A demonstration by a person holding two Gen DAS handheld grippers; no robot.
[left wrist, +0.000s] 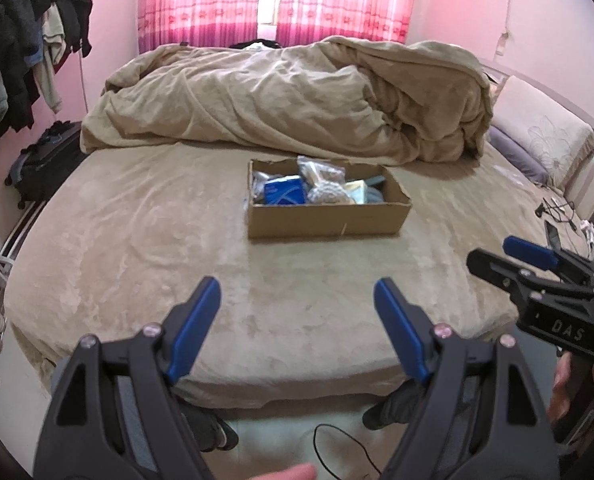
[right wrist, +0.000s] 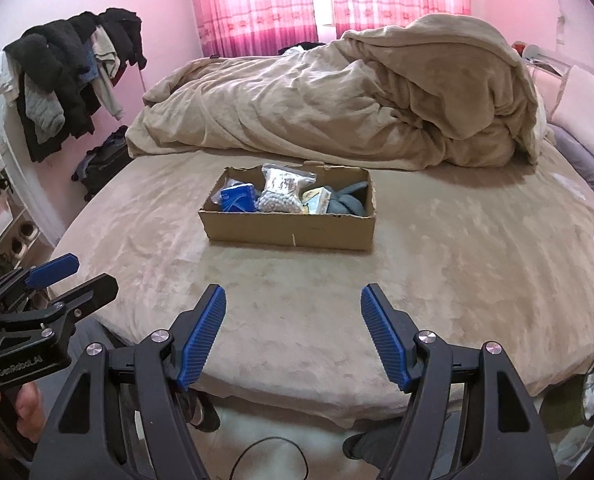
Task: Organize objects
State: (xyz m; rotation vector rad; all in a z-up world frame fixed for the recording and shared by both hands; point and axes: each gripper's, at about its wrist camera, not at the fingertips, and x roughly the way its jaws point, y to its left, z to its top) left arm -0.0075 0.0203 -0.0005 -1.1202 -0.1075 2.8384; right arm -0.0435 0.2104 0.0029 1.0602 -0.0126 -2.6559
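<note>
Cardboard box (right wrist: 289,232) w/ packed items on bed (right wrist: 437,280); left gripper (left wrist: 297,312) & right gripper (right wrist: 293,316) jaws spread, empty.

A home bedroom, no question: a wide bed (right wrist: 437,264) under a plush tan sheet fills the room, with a rumpled tan duvet (right wrist: 337,108) heaped along its far side and a pale embroidered pillow (left wrist: 545,140) up against the headboard on the right. Behind it, pink floral curtains (right wrist: 257,4) glow over the window and tint the walls, while a rack piled with dark coats and clothes (right wrist: 69,72) stands on the left with a black suitcase (left wrist: 45,164) on the floor below, and charger cables (left wrist: 555,208) lie on the bed's right edge.
</note>
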